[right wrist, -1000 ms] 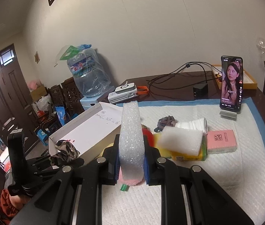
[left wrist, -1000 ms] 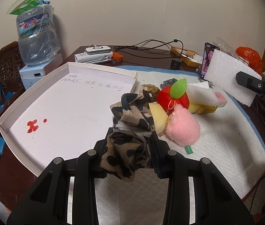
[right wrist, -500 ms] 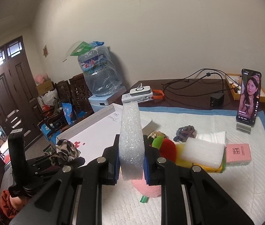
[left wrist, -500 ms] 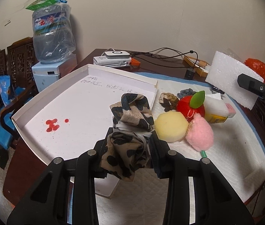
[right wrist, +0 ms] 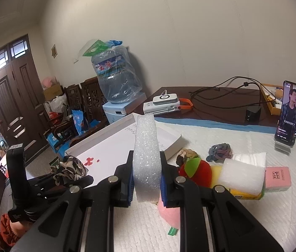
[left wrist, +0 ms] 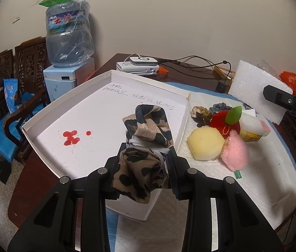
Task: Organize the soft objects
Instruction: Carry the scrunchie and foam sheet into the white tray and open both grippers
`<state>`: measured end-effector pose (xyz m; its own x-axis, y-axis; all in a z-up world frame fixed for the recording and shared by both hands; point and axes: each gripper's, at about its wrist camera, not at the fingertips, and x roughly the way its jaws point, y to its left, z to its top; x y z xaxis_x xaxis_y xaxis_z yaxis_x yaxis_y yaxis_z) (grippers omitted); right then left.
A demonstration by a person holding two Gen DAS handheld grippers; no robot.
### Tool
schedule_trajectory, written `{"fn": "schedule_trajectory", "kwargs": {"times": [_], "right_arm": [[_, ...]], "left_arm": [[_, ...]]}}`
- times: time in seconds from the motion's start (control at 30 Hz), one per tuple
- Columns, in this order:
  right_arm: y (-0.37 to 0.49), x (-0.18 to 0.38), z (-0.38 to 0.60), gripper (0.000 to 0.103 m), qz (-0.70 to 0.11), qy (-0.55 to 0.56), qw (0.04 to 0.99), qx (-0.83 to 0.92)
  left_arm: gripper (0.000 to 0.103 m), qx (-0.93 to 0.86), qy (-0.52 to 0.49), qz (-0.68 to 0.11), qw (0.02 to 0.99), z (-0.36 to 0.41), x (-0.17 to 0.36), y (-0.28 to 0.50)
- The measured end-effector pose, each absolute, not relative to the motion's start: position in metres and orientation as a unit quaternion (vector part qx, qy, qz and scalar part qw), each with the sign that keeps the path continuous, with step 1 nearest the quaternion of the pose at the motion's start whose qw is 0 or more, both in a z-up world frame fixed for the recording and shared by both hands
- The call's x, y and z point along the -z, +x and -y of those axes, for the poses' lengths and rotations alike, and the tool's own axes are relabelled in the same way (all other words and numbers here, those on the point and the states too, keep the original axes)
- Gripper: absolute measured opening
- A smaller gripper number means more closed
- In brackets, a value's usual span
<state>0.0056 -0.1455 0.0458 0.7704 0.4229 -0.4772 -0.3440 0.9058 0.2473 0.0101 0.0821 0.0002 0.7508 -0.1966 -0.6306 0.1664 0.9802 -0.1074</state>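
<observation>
Leopard cloth (left wrist: 141, 168) hangs over white tray's (left wrist: 186, 105) near rim, tray floor bare.

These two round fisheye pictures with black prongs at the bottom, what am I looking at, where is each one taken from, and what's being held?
There is no robot here. A person holds a pair of hand-held tongs in each hand, and a camera on each looks forward along its two fingers.

The left-hand picture shows the left tongs shut on a leopard-print cloth, above a shallow white tray with red stains.

The right-hand picture shows the right tongs shut on a white foam sheet, held upright.

On the white quilted pad lie other soft things: a yellow sponge, a pink fluffy pouch, a red plush apple, braided hair ties and a white foam block. A phone stands at the far side.
</observation>
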Motion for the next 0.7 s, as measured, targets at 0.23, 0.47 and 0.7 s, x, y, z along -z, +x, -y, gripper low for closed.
{"fn": "schedule_trajectory", "kwargs": {"times": [0.23,0.47,0.7], "right_arm": [[0.024,-0.04,0.131,0.019,-0.295,0.082,0.926,-0.219],[0.069,-0.03,0.095,0.019,-0.34,0.113,0.899,-0.252],[0.121,-0.002,0.057,0.02,-0.377,0.155,0.878,-0.25]], "left_arm": [[0.035,0.078,-0.051,-0.334,0.938,-0.107,-0.008,0.026],[0.035,0.019,-0.147,-0.323,0.935,-0.157,-0.022,0.072],[0.072,0.005,-0.239,-0.406,0.882,-0.183,0.019,0.121]]}}
